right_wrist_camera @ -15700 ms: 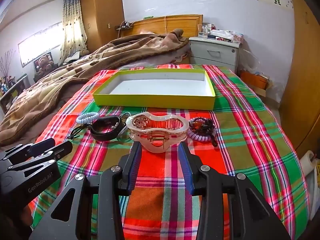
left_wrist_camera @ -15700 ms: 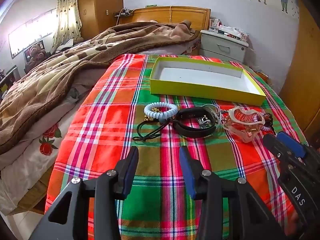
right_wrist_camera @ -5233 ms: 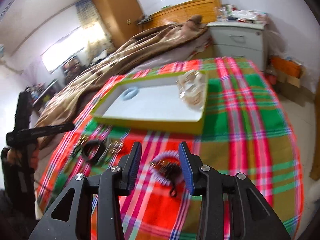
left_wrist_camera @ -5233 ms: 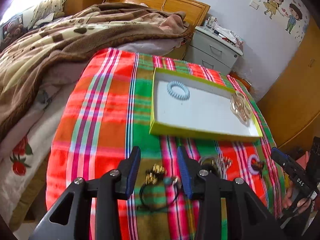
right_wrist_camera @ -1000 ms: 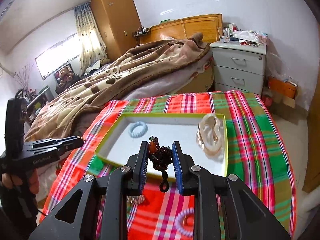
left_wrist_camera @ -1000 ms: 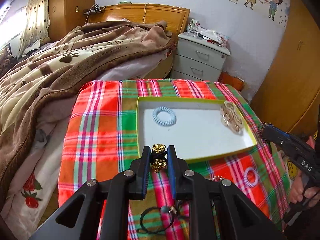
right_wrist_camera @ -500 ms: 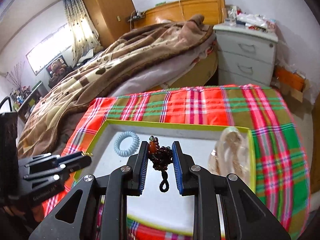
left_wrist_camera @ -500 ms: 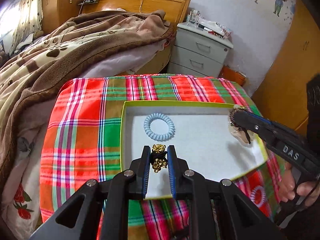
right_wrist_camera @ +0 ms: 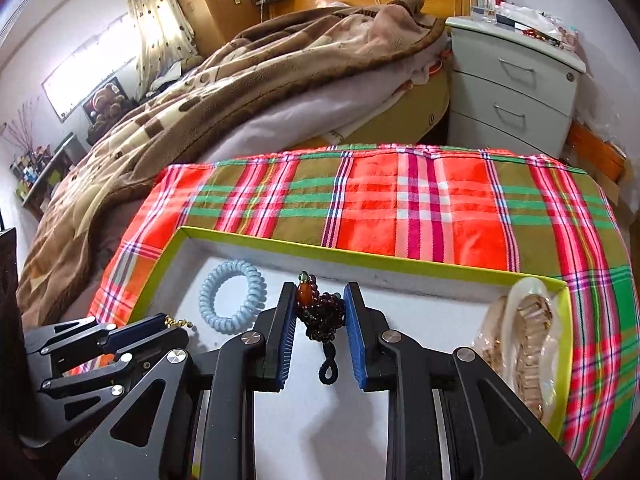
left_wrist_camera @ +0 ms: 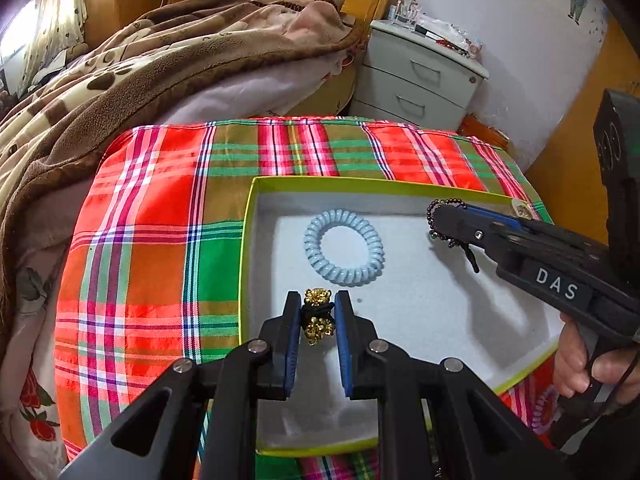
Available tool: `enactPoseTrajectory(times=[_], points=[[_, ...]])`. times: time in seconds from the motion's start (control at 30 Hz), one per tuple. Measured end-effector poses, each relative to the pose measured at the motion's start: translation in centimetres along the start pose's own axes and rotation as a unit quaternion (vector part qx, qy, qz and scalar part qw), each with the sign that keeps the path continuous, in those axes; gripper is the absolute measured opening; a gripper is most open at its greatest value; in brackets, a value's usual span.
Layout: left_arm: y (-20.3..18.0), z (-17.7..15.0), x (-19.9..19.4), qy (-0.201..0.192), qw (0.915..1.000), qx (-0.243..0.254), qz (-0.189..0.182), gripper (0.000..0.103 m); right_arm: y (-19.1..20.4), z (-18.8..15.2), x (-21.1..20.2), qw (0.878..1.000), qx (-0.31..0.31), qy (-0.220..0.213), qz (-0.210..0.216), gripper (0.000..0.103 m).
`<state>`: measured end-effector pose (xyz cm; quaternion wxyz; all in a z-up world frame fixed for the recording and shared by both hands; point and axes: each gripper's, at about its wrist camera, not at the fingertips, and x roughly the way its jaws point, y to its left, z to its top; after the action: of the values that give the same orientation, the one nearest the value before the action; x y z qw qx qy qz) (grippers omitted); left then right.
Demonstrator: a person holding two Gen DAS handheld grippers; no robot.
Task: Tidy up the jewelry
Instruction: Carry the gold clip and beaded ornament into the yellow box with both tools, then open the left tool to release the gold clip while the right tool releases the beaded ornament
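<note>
My left gripper (left_wrist_camera: pixel 317 312) is shut on a black cord with gold charms (left_wrist_camera: pixel 317 316), held over the near left part of the yellow-green box (left_wrist_camera: pixel 245 248). My right gripper (right_wrist_camera: pixel 320 308) is shut on a dark bead bracelet (right_wrist_camera: pixel 323 318) with an orange bead, held over the box's white floor (right_wrist_camera: pixel 360 420); it also shows in the left wrist view (left_wrist_camera: pixel 448 220). A light blue spiral hair tie (left_wrist_camera: pixel 344 252) lies in the box, also seen in the right wrist view (right_wrist_camera: pixel 233 296). A clear hair claw (right_wrist_camera: pixel 520 336) lies at the box's right end.
The box sits on a red and green plaid cloth (left_wrist_camera: pixel 152 240) over the bed. A brown blanket (left_wrist_camera: pixel 120 68) lies behind to the left. A grey nightstand (left_wrist_camera: pixel 420 76) stands at the back right. A pink spiral tie (left_wrist_camera: pixel 542 412) lies on the cloth near the box's right corner.
Both grippers have moved forward and lower over the box, each still holding its piece. The right gripper has come closer to the blue hair tie.
</note>
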<state>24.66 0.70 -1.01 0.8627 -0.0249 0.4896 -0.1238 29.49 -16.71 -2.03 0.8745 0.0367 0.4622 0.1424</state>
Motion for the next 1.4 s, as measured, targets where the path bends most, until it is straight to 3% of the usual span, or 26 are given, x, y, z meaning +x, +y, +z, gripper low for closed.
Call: enactPoseTrajectory(times=[0.67, 1.07, 1.4], points=[[-0.2, 0.3, 0.9, 0.015, 0.9999, -0.001, 0.002, 0.019, 0.4, 0.4, 1.1, 1.000, -0.002, 0.010, -0.021, 0.027], [-0.4, 0.4, 0.3, 0.014, 0.9998, -0.012, -0.002, 0.038, 0.1, 0.3, 0.9, 1.000, 0.006, 0.012, -0.016, 0.039], [0.0, 0.1, -1.5, 0.000, 0.9998, -0.019, -0.006, 0.040, 0.3, -0.3, -1.5, 1.000, 0.013, -0.013, -0.004, 0.040]])
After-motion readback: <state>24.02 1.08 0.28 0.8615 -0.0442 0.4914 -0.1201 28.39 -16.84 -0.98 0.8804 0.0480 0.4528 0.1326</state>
